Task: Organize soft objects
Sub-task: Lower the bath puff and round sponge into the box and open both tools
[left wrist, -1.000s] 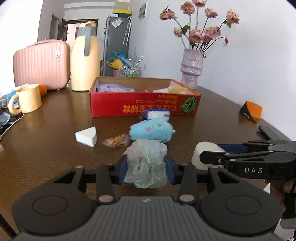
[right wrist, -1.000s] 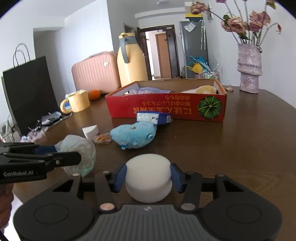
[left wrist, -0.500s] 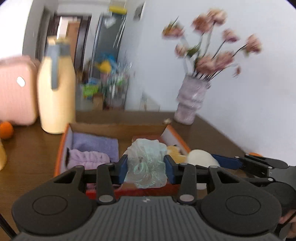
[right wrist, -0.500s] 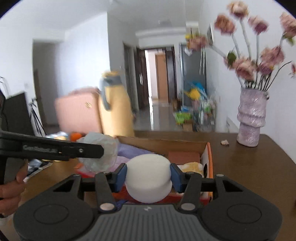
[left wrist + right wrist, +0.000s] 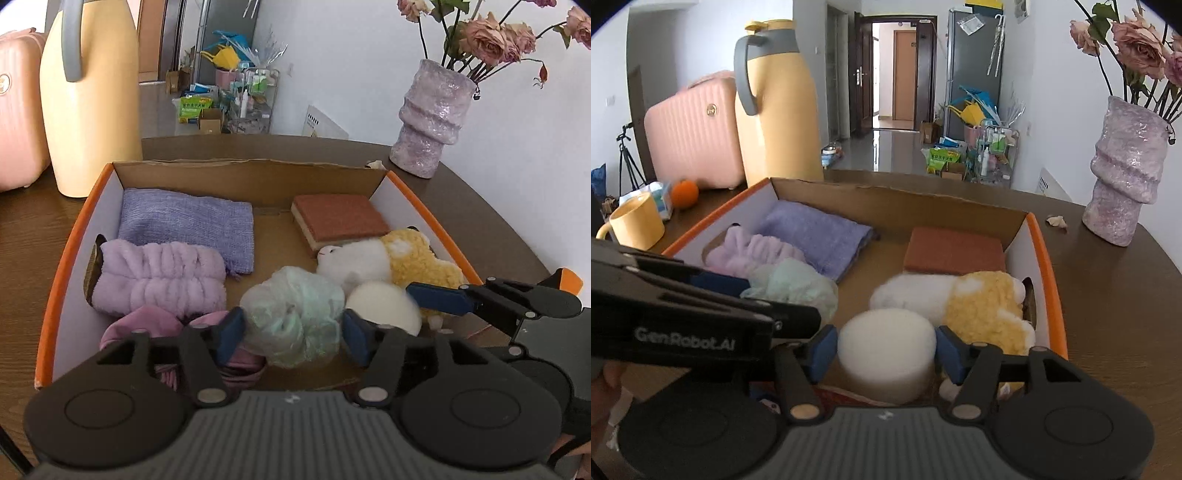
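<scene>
While the cardboard box already holds several soft items, the left gripper clamps a mesh pouf and the right gripper a white sponge over its interior, both unreleased.

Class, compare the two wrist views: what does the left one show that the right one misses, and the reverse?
Only the left view shows the pink cloth at the box's near-left corner. Only the right view shows the mug and orange. Both share the box, towel, headband, sponge, plush, vase, and each tongs' load: left tongs on the mesh puff, right tongs on the white puff.
</scene>
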Demonstrator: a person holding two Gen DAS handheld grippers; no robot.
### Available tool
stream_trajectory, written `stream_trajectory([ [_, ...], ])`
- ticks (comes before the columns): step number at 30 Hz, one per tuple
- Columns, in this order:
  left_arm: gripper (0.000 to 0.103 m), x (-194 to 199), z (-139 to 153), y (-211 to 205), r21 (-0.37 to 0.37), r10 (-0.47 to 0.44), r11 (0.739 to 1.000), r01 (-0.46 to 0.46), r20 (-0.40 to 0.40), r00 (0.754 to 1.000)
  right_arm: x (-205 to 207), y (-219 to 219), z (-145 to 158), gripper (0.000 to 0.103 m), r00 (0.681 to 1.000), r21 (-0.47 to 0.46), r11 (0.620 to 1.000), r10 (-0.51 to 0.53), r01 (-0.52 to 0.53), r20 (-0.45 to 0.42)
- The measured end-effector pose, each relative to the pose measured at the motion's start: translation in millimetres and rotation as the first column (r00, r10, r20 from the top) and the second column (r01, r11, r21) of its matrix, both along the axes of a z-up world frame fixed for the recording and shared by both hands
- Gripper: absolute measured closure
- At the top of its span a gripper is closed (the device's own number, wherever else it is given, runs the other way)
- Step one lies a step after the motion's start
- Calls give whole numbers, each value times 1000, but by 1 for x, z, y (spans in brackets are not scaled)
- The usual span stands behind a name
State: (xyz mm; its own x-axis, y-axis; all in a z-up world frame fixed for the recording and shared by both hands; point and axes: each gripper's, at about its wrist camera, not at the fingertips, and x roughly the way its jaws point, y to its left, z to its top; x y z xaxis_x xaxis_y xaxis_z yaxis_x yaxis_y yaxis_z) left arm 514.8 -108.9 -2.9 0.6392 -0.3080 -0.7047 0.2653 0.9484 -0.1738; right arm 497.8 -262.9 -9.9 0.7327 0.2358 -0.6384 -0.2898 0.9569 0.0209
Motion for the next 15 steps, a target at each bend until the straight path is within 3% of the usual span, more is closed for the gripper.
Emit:
stream_trajectory([
  [4, 27, -1, 11, 5, -51, -2, 999, 1, -22, 1000, -10, -7, 21, 38, 999, 4, 1000, -4, 4, 32],
  [6, 21, -6, 23, 7, -66, -3, 998, 3, -12, 1000, -22, -14, 40, 31, 996, -6, 1000, -14, 15, 85],
  [8, 20, -17, 39, 11, -72, -7, 997, 9, 29, 1000, -33, -23, 60, 31, 992, -9, 1000, -24, 25, 126],
  [10, 20, -32, 59, 18, -62, -5, 998, 10, 75, 997, -48, -34, 81, 31, 985, 2, 999, -42, 43, 169],
  [15, 16, -73, 101, 33, 45, 15, 999, -25, 196, 980, -87, -63, 126, 26, 965, 43, 996, -87, 79, 246],
])
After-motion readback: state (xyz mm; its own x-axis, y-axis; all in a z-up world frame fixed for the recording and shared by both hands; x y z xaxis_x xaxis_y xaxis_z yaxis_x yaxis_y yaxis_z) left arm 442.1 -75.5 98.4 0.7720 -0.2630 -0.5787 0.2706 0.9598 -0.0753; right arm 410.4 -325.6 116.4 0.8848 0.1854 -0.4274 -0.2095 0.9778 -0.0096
